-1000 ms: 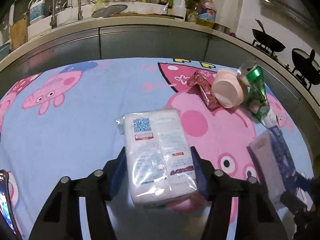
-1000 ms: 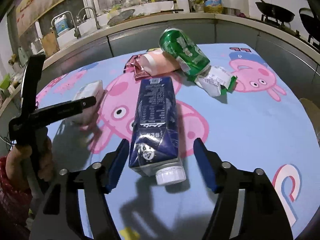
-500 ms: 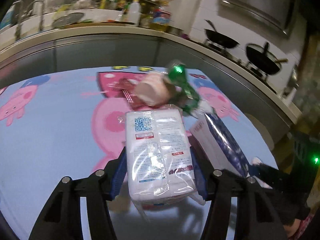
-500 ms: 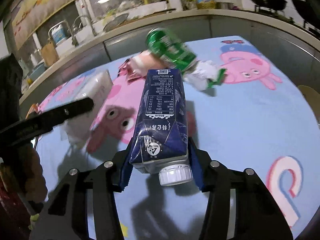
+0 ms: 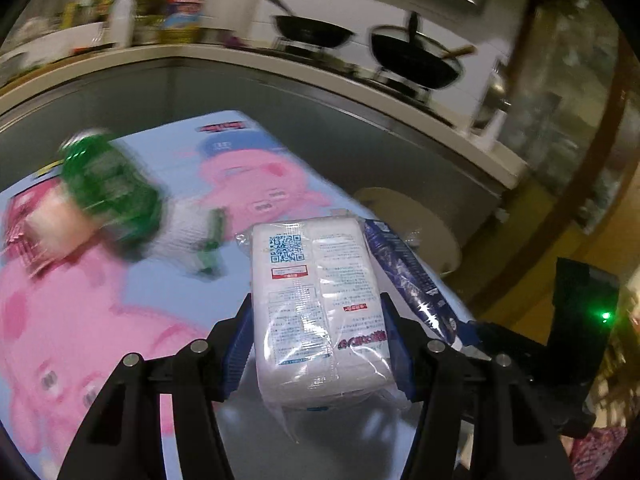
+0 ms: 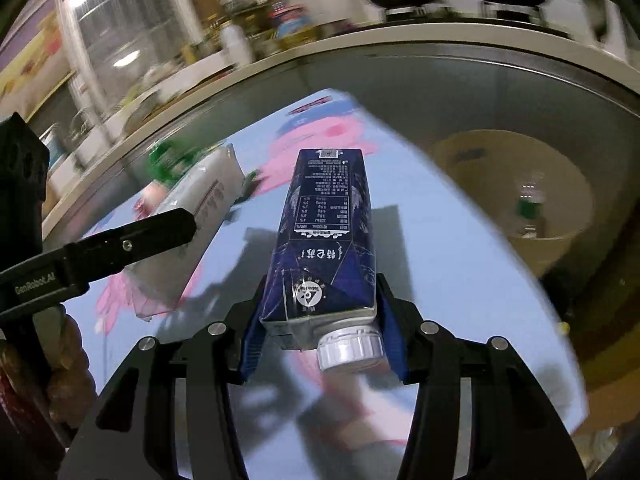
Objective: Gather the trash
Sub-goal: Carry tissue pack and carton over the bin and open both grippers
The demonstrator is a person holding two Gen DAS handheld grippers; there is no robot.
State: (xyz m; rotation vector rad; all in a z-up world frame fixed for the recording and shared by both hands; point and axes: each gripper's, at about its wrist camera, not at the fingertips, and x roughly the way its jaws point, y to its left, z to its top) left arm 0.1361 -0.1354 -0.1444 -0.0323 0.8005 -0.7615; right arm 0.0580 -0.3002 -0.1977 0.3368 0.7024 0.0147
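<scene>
Between our two grippers, over the right end of the table: two pieces of trash, both lifted clear of the cartoon-pig tablecloth [image 5: 100, 320].

Item 1: tissue pack [image 5: 320, 308], white, plastic-wrapped, label up. Left gripper [image 5: 318, 344] has its blue pads pressed to both long sides, clenched on the pack.

Item 2: dark blue carton [image 6: 324, 240], screw cap toward the camera. Right gripper [image 6: 320, 340] clamped across its cap end, jaws tight to either side. In the left wrist view the carton sits just right of the pack, almost touching.

Item 3: round beige bin [image 6: 516, 200], below the table's right edge, with what looks like a bottle already inside (blurred, so we cannot be certain).

Item 4, left behind at the far left of the cloth: green can [image 5: 108, 184], pink cup [image 5: 56, 220], a reddish wrapper; all smeared by motion.

Step in hand, as we judge it: carrying both items to the bin. Next we should bring each gripper fully over the bin's mouth before letting go, carton first since it is nearer; releasing too soon would drop it onto the table edge or the floor.
</scene>
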